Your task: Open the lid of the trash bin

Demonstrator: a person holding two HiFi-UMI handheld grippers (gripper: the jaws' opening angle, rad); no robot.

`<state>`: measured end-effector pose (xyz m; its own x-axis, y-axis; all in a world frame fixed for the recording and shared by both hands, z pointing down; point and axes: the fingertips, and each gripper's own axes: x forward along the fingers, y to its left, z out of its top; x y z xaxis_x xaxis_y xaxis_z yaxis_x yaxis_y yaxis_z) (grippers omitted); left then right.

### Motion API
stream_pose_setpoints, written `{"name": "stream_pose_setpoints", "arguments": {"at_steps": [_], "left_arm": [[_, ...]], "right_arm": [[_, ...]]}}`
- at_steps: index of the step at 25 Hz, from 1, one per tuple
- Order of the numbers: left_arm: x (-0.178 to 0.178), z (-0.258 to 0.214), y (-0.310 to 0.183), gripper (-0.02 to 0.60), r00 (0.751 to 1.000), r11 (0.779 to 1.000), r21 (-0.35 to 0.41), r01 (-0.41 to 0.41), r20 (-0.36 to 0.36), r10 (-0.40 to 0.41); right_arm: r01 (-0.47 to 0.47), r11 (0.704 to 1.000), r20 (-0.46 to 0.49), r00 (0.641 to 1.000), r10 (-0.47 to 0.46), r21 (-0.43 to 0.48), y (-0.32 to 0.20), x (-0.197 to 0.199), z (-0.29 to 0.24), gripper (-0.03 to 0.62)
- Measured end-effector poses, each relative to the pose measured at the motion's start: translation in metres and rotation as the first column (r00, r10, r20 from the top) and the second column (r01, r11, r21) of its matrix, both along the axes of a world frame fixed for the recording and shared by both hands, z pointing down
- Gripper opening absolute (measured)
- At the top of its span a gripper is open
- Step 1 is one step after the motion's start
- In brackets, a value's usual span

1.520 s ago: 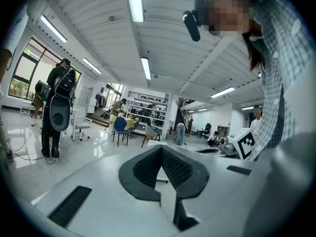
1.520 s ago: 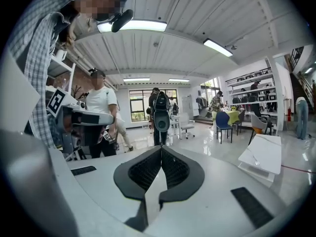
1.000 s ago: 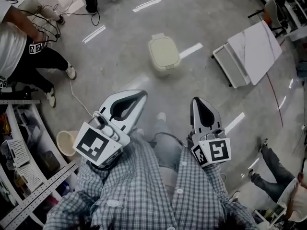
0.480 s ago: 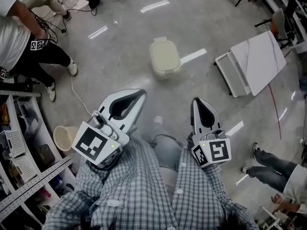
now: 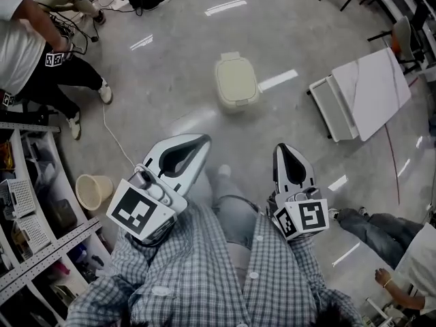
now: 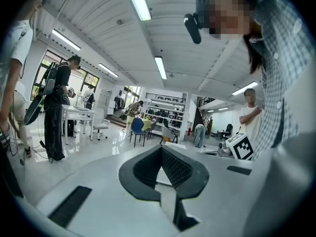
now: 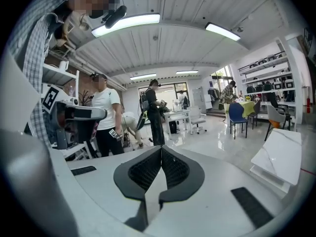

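Note:
The trash bin [image 5: 236, 82] is a small cream bin with a rounded lid that lies shut; it stands on the grey floor ahead of me. My left gripper [image 5: 203, 140] is held in front of my chest, well short of the bin, jaws together with nothing between them. My right gripper [image 5: 281, 148] hangs beside it, also shut and empty. In the left gripper view the left gripper [image 6: 161, 147] faces the room, not the bin. The right gripper [image 7: 161, 148] in its own view also looks across the room, and the bin is out of sight.
A person [image 5: 30, 53] crouches at the far left by a floor cable [image 5: 112, 135]. A beige bucket [image 5: 93, 191] stands beside a shelf rack [image 5: 37, 240]. A tipped white table [image 5: 364, 80] lies at the right. Another person's legs [image 5: 371, 227] are at the lower right.
Both grippers stay shut and hardly move. The view has drifted slightly, and the person at the lower right has walked further into view.

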<state>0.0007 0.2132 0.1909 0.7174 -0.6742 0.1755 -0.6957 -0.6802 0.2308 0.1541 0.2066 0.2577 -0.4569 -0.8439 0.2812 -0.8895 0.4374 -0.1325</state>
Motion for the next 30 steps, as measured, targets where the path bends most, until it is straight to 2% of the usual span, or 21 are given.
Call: {"name": "stream_pose_setpoints", "arguments": {"at_steps": [5, 9, 12, 16, 30], "left_arm": [[-0.009, 0.005, -0.017, 0.005, 1.000, 1.000, -0.004, -0.009, -0.010, 0.009], [-0.006, -0.003, -0.038, 0.005, 0.998, 0.998, 0.040, -0.045, -0.048, 0.047], [-0.010, 0.003, -0.052, 0.005, 0.997, 0.997, 0.001, -0.079, -0.008, 0.079], [-0.019, 0.001, -0.078, 0.005, 0.994, 0.995, -0.009, -0.104, -0.041, 0.103], [-0.046, -0.003, -0.149, 0.005, 0.987, 0.988, 0.023, -0.156, -0.042, 0.157]], "right_arm": [[-0.012, 1.000, -0.002, 1.000, 0.012, -0.004, -0.015, -0.012, 0.000, 0.018], [-0.033, 0.999, -0.025, 0.999, 0.033, -0.007, -0.024, -0.013, 0.001, 0.018], [-0.066, 0.998, -0.028, 0.997, 0.066, -0.002, -0.038, -0.014, -0.003, 0.018], [-0.105, 0.994, -0.040, 0.994, 0.105, 0.014, -0.060, -0.020, -0.009, 0.018], [-0.179, 0.984, -0.046, 0.983, 0.180, 0.026, -0.116, -0.045, -0.011, 0.018]]}}
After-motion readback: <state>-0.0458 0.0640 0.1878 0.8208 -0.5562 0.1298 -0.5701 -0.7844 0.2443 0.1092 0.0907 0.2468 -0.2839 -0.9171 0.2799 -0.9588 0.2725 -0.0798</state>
